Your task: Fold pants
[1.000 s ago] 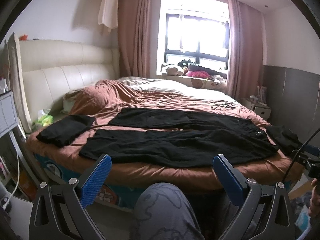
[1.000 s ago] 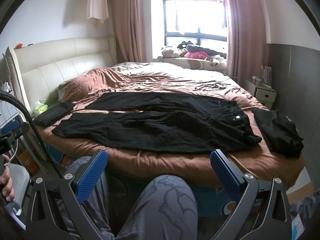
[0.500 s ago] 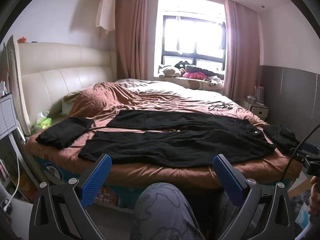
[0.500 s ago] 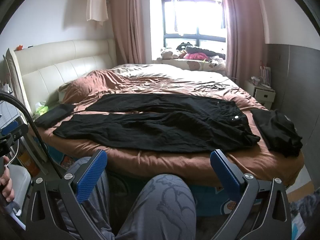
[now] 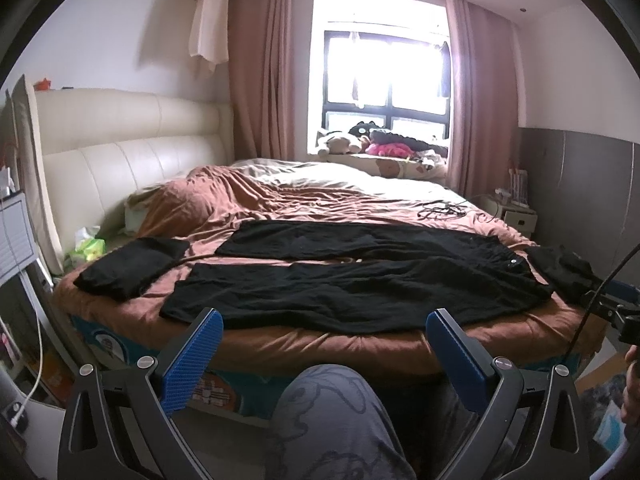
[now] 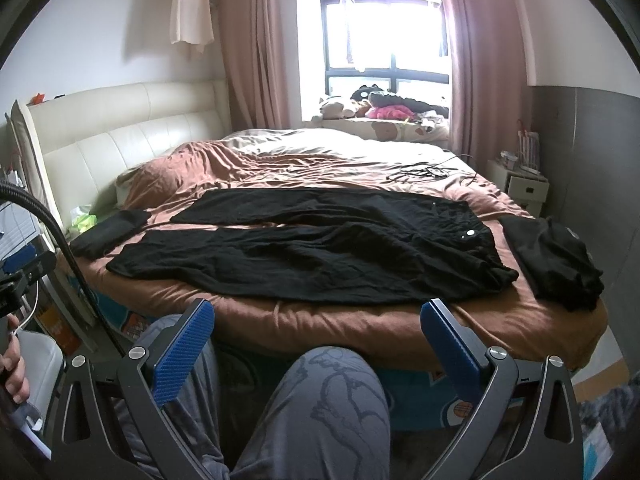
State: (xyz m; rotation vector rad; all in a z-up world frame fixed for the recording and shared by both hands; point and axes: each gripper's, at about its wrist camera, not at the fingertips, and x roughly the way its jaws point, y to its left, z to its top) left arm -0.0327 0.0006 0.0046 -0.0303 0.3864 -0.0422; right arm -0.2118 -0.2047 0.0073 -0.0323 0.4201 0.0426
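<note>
Black pants [image 5: 352, 284] [image 6: 320, 252] lie spread flat across the near part of the bed, both legs pointing left and the waist with a pale button at the right. My left gripper [image 5: 324, 320] is open and held back from the bed's near edge, above a person's knee [image 5: 336, 408]. My right gripper [image 6: 316, 312] is open too, likewise short of the bed, with nothing between its blue pads [image 6: 184, 348].
A folded black garment [image 5: 132, 264] lies at the bed's left end and a rumpled black one [image 6: 556, 264] at the right end. Brown bedding [image 5: 260, 196] is bunched toward the cream headboard [image 5: 120, 140]. Cables [image 6: 424, 172] lie far right; a nightstand [image 6: 524, 188] stands beyond.
Both views have tilted upward a little, so the bed and pants sit lower in frame. The grippers stay open and the pants have not moved.
</note>
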